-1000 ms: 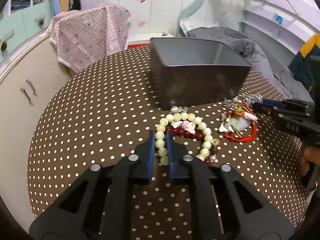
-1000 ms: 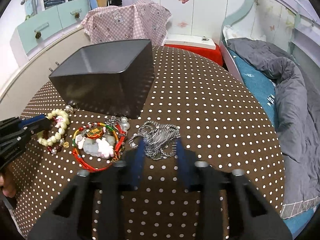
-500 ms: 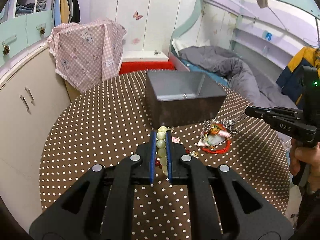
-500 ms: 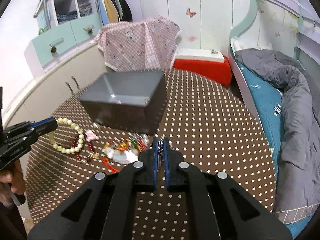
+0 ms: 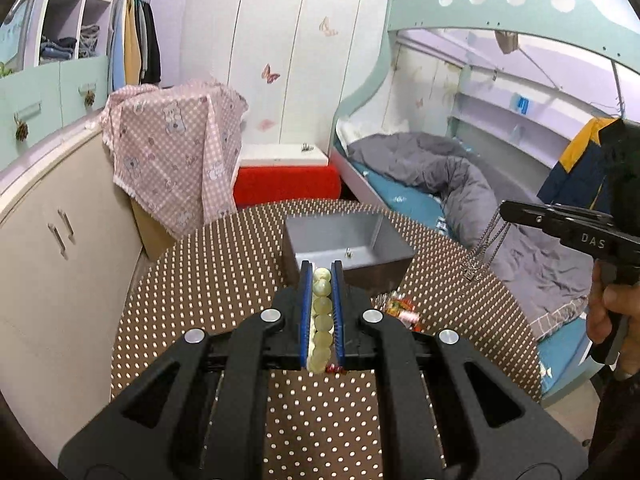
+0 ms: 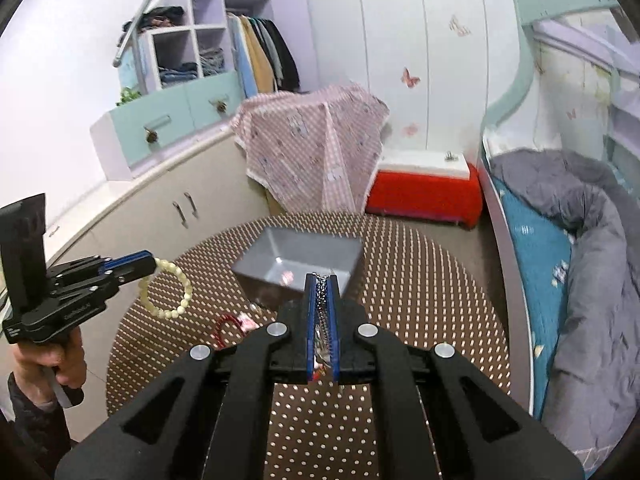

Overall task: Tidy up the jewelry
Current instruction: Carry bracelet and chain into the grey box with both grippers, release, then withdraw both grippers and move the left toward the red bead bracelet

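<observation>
The left tool (image 5: 321, 276) hides most of the red-corded jewelry (image 5: 402, 307) on the desk (image 5: 224, 264). It clamps the pale bead bracelet (image 6: 166, 288); the right tool (image 6: 321, 280) pinches the silver chain (image 5: 486, 246), both raised near the gray box (image 6: 298, 258).

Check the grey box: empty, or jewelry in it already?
Nearly empty. The grey box is open-topped; the left wrist view shows only one small metallic item on its floor. Cannot tell what it is.
</observation>
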`<state>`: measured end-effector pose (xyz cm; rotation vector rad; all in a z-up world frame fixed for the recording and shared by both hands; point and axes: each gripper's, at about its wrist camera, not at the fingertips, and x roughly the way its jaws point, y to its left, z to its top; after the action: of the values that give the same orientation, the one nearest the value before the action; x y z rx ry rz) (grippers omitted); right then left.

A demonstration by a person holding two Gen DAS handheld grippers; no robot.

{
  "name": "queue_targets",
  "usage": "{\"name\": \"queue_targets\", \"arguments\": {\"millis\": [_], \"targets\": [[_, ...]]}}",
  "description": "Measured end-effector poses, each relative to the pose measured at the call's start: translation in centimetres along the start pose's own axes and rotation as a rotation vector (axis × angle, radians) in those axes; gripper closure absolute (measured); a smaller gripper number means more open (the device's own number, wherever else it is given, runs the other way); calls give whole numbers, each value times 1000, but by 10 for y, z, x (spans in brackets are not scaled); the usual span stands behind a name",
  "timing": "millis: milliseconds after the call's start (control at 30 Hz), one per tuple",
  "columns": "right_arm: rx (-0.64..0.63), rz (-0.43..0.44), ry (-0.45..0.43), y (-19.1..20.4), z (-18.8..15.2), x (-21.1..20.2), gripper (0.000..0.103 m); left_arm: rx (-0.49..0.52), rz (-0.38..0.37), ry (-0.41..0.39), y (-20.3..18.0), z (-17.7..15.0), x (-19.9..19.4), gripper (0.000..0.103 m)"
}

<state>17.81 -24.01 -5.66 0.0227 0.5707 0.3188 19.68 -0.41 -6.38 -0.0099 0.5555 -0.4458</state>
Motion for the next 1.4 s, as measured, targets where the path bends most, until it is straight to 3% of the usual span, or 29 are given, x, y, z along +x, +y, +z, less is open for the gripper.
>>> {"name": "queue_targets", "arguments": {"millis": [333, 533, 733, 800, 833, 867, 900, 933, 967, 1100, 1400], "targets": [[-54, 50, -58, 20, 68, 3, 99, 5, -12, -42, -1, 67, 4, 94], [-28, 74, -1, 17, 88, 40, 99, 10, -15, 17, -4, 92, 43, 94], [10, 57, 115, 6, 82, 98, 99, -4, -24, 125, -5, 94, 97, 93], [34, 32, 143, 1, 78, 112, 96, -5, 4, 161, -3, 91, 111, 93], [49, 9, 154, -3, 75, 116, 89, -2, 25, 176, -2, 91, 115, 92], [66, -13, 158, -8, 72, 117, 64, 2, 58, 182, -1, 89, 116, 79], [85, -44, 140, -12, 69, 114, 21, 3, 79, 178, -1, 87, 114, 32], [95, -72, 97, -16, 66, 106, 11, -4, 108, 159, 0, 85, 109, 20], [98, -91, 75, -19, 64, 101, 7, -18, 152, 109, 4, 84, 99, 6], [123, -140, 31, -27, 56, 75, 7, -77, 177, 42, 19, 82, 71, 6], [157, -141, -75, -27, 53, 26, 7, -72, 268, -90, 13, 70, 5, 6]]}}
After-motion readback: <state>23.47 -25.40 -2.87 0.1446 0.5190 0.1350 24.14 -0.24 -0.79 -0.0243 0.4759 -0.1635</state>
